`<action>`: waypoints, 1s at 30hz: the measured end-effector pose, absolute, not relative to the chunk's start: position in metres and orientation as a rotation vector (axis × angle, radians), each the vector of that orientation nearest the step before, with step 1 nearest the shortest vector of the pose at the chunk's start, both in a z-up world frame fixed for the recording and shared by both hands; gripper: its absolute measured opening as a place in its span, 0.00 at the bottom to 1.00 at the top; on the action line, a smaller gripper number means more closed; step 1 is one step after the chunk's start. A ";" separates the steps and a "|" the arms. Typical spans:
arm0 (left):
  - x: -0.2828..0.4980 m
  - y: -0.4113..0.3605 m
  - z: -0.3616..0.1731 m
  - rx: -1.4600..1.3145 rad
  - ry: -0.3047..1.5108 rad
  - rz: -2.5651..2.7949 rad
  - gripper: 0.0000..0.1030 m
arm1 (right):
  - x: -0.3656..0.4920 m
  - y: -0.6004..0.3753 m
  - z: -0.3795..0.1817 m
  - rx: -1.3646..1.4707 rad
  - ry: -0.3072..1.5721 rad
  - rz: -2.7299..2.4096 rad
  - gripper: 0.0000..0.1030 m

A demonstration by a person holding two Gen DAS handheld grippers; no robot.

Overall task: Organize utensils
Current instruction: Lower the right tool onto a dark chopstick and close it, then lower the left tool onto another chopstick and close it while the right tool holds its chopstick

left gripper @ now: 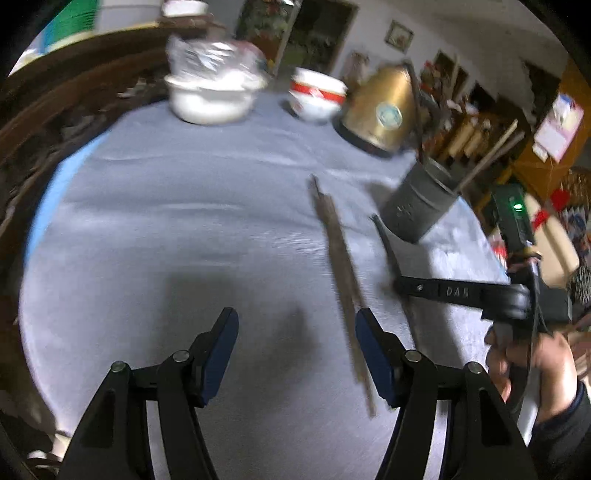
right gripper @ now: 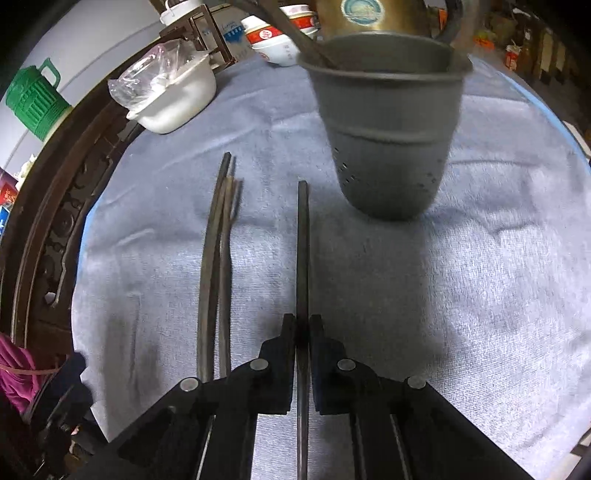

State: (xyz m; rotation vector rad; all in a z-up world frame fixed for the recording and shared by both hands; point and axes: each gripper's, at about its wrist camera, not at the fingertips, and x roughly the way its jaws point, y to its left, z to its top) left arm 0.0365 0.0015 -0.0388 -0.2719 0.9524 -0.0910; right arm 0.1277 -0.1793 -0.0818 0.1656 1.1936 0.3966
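My right gripper (right gripper: 303,325) is shut on one dark chopstick (right gripper: 303,240), which points ahead toward the grey perforated utensil holder (right gripper: 388,129). That holder stands upright with a few chopsticks (right gripper: 295,33) leaning in it. A few more chopsticks (right gripper: 218,258) lie side by side on the cloth to the left of the held one. In the left wrist view my left gripper (left gripper: 297,325) stands open above the cloth. The loose chopsticks (left gripper: 340,266) run beneath it, close to its right finger. To the right are the right gripper (left gripper: 402,288) and the holder (left gripper: 421,203).
The table carries a grey-blue cloth (left gripper: 166,221). At its far side stand a white pot with a plastic bag (left gripper: 210,96), a red-and-white bowl (left gripper: 317,96) and a gold kettle (left gripper: 380,110). A green jug (right gripper: 33,99) sits off the table, beyond a dark wooden chair back (right gripper: 55,229).
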 end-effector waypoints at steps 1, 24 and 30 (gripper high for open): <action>0.049 -0.007 -0.042 -0.258 0.978 -0.093 0.65 | 0.127 -0.181 -0.082 0.176 1.191 0.402 0.07; 0.062 0.021 -0.069 -0.322 1.138 -0.015 0.43 | 0.122 -0.199 -0.086 0.256 1.163 0.461 0.08; 0.080 0.025 -0.064 -0.343 1.127 0.013 0.43 | 0.121 -0.198 -0.084 0.243 1.166 0.447 0.08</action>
